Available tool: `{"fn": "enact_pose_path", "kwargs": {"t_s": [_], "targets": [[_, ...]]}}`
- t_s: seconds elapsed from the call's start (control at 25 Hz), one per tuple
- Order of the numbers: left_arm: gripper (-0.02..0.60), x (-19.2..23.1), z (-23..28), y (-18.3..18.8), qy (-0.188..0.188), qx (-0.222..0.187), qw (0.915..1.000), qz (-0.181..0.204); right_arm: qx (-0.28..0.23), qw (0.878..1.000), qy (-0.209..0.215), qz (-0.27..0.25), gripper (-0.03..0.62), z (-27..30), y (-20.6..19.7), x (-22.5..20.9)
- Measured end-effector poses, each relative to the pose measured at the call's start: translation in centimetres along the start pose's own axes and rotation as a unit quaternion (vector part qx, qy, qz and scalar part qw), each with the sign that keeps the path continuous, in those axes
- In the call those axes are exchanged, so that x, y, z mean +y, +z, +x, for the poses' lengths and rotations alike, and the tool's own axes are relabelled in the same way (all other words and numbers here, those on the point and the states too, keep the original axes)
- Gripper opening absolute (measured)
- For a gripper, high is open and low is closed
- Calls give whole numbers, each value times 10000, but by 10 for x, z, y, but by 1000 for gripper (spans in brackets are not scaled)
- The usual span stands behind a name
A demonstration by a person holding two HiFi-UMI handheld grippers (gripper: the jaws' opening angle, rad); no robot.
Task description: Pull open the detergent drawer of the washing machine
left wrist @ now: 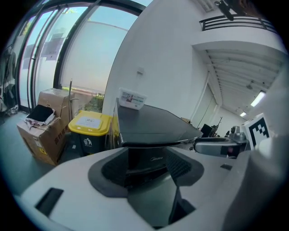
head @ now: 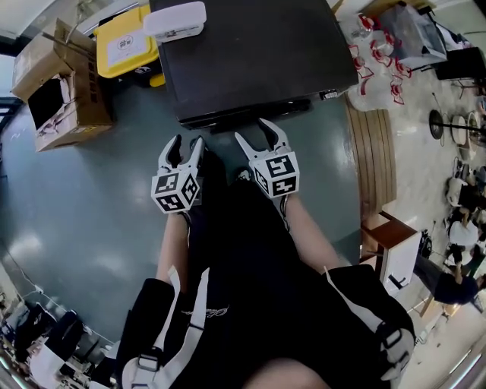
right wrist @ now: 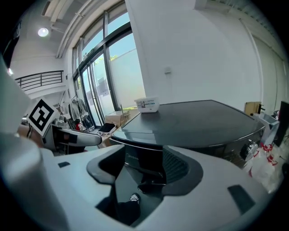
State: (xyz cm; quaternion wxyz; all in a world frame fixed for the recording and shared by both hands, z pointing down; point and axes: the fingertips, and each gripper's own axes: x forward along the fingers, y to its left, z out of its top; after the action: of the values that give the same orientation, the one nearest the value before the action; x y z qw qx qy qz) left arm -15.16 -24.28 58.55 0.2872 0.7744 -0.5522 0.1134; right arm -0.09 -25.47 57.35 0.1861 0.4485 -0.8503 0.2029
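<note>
Washing machine (head: 258, 53): dark, straight ahead. Detergent drawer: presumably on front face under top edge, not distinguishable. Left gripper (head: 187, 144), right gripper (head: 250, 131): side by side, short of front, fingers apart, empty, likely readied for reach.

Black clothing (head: 243, 273) with white trim (head: 199, 304)

We cannot make out the detergent drawer on the washing machine (head: 250, 53), its top cropped by the edge; print on the white box (head: 175, 20) is too small to read.
</note>
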Motion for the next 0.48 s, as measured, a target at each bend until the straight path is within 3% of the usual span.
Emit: {"fn": "enact_pose_path", "kwargs": {"t_s": [0.48], "targets": [[259,40,44,-28,27,307,9995,-16,600,9977,-210,238,275,50,-44,-28]]}}
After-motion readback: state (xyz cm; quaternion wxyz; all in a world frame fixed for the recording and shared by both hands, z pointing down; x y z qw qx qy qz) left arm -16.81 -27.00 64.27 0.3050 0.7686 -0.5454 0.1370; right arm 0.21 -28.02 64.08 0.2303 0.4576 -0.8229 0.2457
